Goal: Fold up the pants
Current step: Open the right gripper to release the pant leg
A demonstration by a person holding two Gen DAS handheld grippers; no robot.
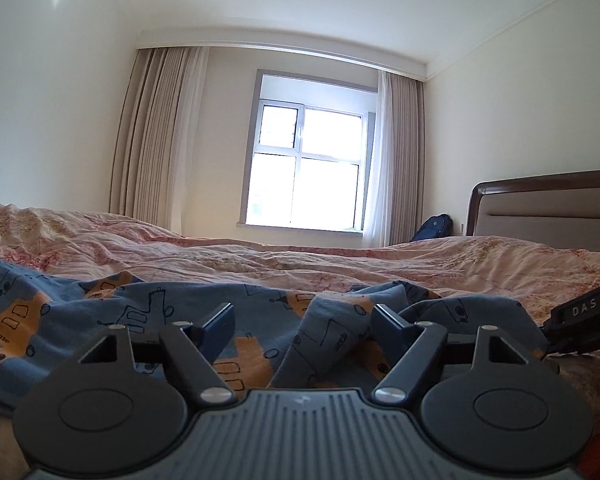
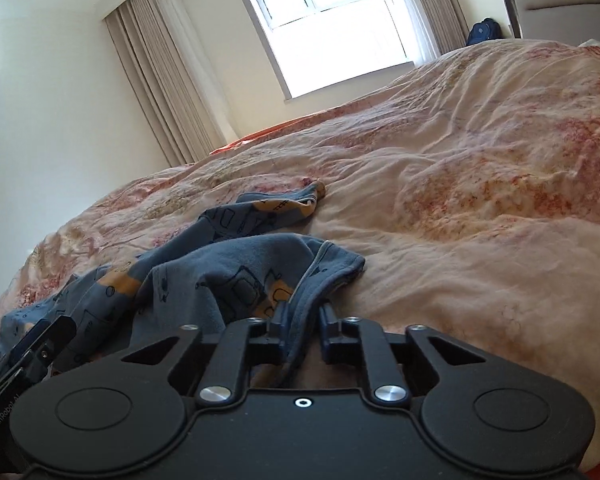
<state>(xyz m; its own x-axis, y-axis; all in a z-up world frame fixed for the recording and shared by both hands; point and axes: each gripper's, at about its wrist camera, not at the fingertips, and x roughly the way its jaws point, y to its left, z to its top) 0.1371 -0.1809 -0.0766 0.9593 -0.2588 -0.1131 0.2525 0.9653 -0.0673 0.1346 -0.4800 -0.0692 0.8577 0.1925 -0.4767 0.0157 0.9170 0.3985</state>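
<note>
Blue pants (image 1: 160, 304) with orange and black vehicle prints lie crumpled on a pink floral quilt (image 1: 420, 264). My left gripper (image 1: 302, 322) is open wide and low over the cloth, and a raised fold of fabric stands between its fingers. In the right wrist view the pants (image 2: 220, 264) spread away to the left, with one leg end (image 2: 300, 200) lying farther back. My right gripper (image 2: 304, 322) is nearly closed, pinching a hemmed edge of the pants that rises into its fingers. The right gripper's body (image 1: 584, 316) shows at the left view's right edge.
The quilt (image 2: 460, 200) covers a wide bed, rumpled to the right. A padded headboard (image 1: 548, 208) stands at the far right. A blue backpack (image 1: 434, 227) sits by the wall under the bright window (image 1: 308, 168), between beige curtains (image 1: 156, 136).
</note>
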